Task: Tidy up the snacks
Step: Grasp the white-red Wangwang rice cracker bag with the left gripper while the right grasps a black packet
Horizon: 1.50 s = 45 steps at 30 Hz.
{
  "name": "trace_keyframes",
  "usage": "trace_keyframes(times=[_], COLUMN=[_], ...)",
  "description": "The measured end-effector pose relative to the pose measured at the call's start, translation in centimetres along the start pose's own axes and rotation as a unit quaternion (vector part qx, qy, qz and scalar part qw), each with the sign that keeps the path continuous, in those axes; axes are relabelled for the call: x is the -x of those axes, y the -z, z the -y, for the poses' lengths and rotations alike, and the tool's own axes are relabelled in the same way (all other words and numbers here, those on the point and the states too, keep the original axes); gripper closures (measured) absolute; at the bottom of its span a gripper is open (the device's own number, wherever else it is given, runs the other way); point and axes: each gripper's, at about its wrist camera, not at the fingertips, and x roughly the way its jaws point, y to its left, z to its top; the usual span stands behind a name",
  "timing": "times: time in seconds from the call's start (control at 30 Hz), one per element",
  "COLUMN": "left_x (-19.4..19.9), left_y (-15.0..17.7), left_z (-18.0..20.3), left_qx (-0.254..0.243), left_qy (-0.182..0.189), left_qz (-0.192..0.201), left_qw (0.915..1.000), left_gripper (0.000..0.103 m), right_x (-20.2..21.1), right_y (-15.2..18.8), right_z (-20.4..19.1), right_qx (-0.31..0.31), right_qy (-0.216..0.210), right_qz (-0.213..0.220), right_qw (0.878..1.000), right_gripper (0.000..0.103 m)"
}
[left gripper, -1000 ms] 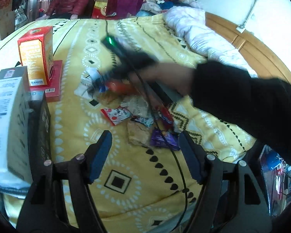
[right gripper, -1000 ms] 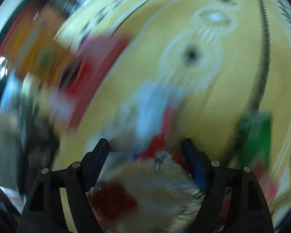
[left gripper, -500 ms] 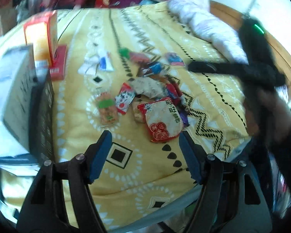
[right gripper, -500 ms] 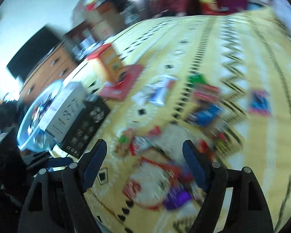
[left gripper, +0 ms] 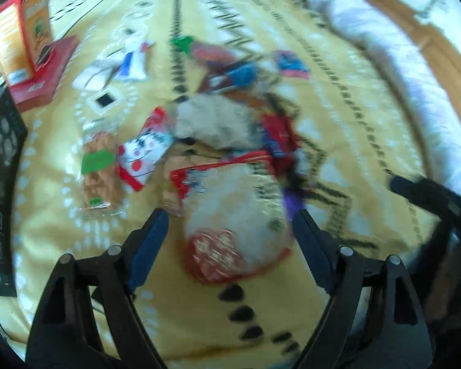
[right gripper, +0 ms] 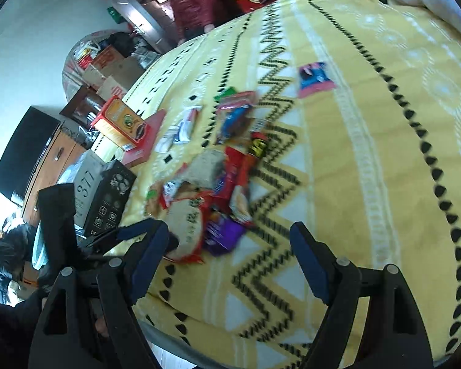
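Note:
A heap of snack packets lies on a yellow patterned bedspread [left gripper: 338, 98]. A large red-and-white round cracker bag [left gripper: 230, 215] lies nearest, and it also shows in the right wrist view [right gripper: 187, 227]. My left gripper [left gripper: 230, 230] is open and empty, hovering above that bag. My right gripper [right gripper: 230, 240] is open and empty, held above the bed's front edge to the right of the heap. A purple packet [right gripper: 222, 233], a cookie packet with a green label [left gripper: 98, 166] and a blue-pink packet [right gripper: 315, 78] lie around.
An orange carton [left gripper: 20, 27] stands on a flat red box [left gripper: 46, 73] at the left. A black box [right gripper: 107, 196] sits at the bed's left edge. A white duvet [left gripper: 399, 61] lies along the right. A person in red [right gripper: 190, 3] sits beyond the bed.
Both views shifted and blurred. My left gripper has moved closer over the cracker bag. My right gripper has drawn back to the right, away from the heap.

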Motion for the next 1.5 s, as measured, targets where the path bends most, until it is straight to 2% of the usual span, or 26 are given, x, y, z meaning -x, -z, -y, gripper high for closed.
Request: trace_keyframes(times=[0.1, 0.17, 0.23, 0.33, 0.53, 0.67, 0.73, 0.8, 0.83, 0.97, 1.07, 1.13, 1.2, 1.3, 1.37, 1.5], left_x=[-1.1, -1.6, -2.0, -1.7, 1.8, 4.2, 4.5, 4.7, 4.6, 4.5, 4.5, 4.5, 4.5, 4.4, 4.4, 4.3], left_y=[-0.1, 0.0, 0.0, 0.0, 0.7, 0.9, 0.6, 0.4, 0.4, 0.4, 0.5, 0.5, 0.5, 0.4, 0.4, 0.5], left_z=[0.0, 0.7, 1.1, 0.6, -1.1, -1.9, -2.1, -2.2, -2.3, -2.7, -2.8, -2.8, -2.9, -3.0, -3.0, -3.0], left_qx=[0.01, -0.007, -0.019, -0.019, -0.018, -0.01, -0.005, -0.001, 0.002, 0.003, 0.003, 0.006, 0.009, 0.01, 0.012, 0.01], left_qy=[0.001, -0.015, -0.034, -0.04, -0.017, 0.002, 0.01, 0.02, 0.024, 0.038, 0.04, 0.043, 0.046, 0.048, 0.05, 0.054], left_qz=[-0.01, -0.01, -0.005, 0.001, 0.021, 0.029, 0.031, 0.03, 0.029, 0.026, 0.026, 0.027, 0.03, 0.028, 0.027, 0.025], left_qw=[0.9999, 0.9998, 0.9992, 0.999, 0.9995, 0.9995, 0.9995, 0.9993, 0.9993, 0.9989, 0.9989, 0.9987, 0.9985, 0.9984, 0.9983, 0.9982], left_gripper=[0.019, 0.014, 0.014, 0.028, 0.03, 0.03, 0.03, 0.03, 0.03, 0.03, 0.03, 0.03, 0.03, 0.03, 0.03, 0.03], right_x=[0.0, 0.0, -0.1, -0.7, -2.6, -5.2, -7.5, -10.0, -10.3, -8.9, -8.3, -7.8, -7.3, -8.5, -9.9, -9.8], right_y=[0.6, 0.9, 1.0, 0.8, -0.1, -2.4, -3.3, -3.6, -3.6, -3.7, -3.0, -2.9, -3.1, -3.5, -3.4, -3.0], right_z=[0.2, 0.2, 0.2, 0.0, -1.5, -1.3, -1.5, -1.4, -1.4, 0.8, 3.5, 4.3, 3.0, 0.7, 0.0, 2.1], right_qx=[0.003, 0.006, 0.003, 0.003, 0.025, 0.029, 0.047, 0.058, 0.063, 0.033, 0.012, -0.013, -0.007, 0.017, 0.033, 0.007], right_qy=[-0.006, -0.006, -0.011, -0.017, -0.024, -0.01, 0.025, 0.045, 0.055, 0.07, 0.105, 0.092, 0.062, 0.037, 0.045, 0.068], right_qz=[-0.005, -0.004, -0.003, -0.004, -0.001, 0.001, -0.018, -0.051, -0.053, -0.036, -0.042, -0.036, -0.02, -0.026, -0.04, -0.036], right_qw=[1.0, 1.0, 1.0, 1.0, 0.999, 1.0, 0.998, 0.996, 0.995, 0.996, 0.993, 0.995, 0.998, 0.999, 0.998, 0.997], right_gripper=[0.019, 0.019, 0.019, 0.019, 0.02, 0.037, 0.04, 0.049, 0.05, 0.05, 0.051, 0.05, 0.05, 0.05, 0.05, 0.052])
